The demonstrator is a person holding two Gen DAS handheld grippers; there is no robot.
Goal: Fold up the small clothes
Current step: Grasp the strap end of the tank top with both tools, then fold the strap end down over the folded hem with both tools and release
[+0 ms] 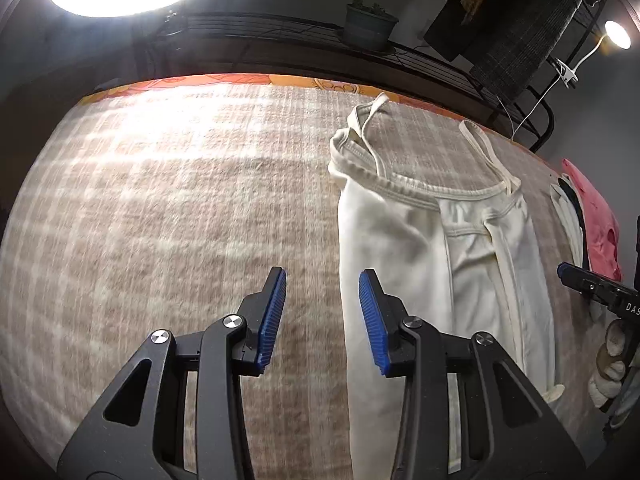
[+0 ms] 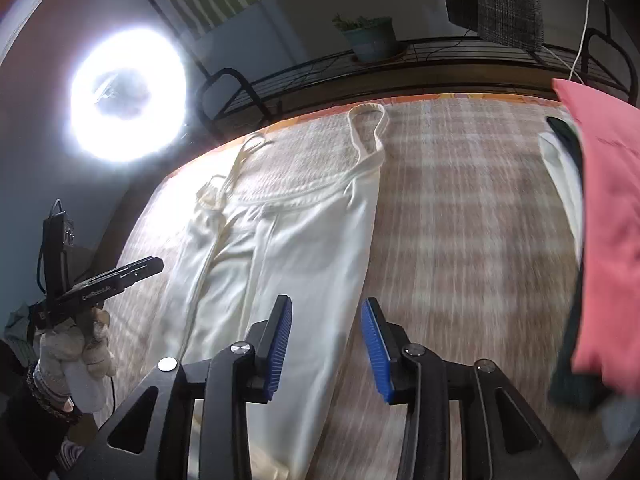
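Observation:
A cream camisole with thin straps (image 1: 440, 256) lies flat on the checked beige blanket (image 1: 180, 208), both long sides folded inward, straps pointing to the far edge. My left gripper (image 1: 322, 284) is open and empty, hovering just left of the camisole's left edge. The camisole also shows in the right wrist view (image 2: 304, 256). My right gripper (image 2: 326, 312) is open and empty above the camisole's lower right edge. Each gripper shows at the edge of the other's view: the right one (image 1: 592, 286) and the left one (image 2: 120, 278).
A stack of clothes with a pink garment (image 2: 608, 216) on top and white and dark pieces beneath lies at the right of the blanket (image 2: 460, 220). A metal rack with a potted plant (image 1: 370, 24) runs behind the far edge. A ring light (image 2: 128, 98) shines at the left.

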